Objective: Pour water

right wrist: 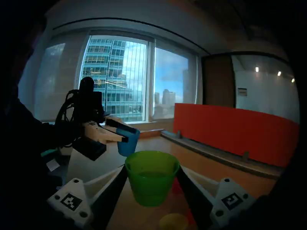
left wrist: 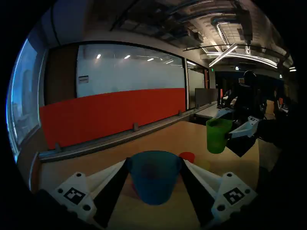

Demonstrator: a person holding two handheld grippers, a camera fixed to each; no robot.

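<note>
Left claw (left wrist: 154, 165) is clamped on the blue cup (left wrist: 154, 186), right claw (right wrist: 152, 170) gripping the green cup (right wrist: 152, 186), both upright over the wooden table (left wrist: 172, 134).

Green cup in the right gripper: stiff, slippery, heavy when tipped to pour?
The green cup looks like thin moulded plastic, so probably light and a little squeezable between the right gripper's fingers. Its smooth wall narrows downward, so it seems unlikely to drop through but could twist. A faint line inside suggests liquid that would shift when tilted.
</note>
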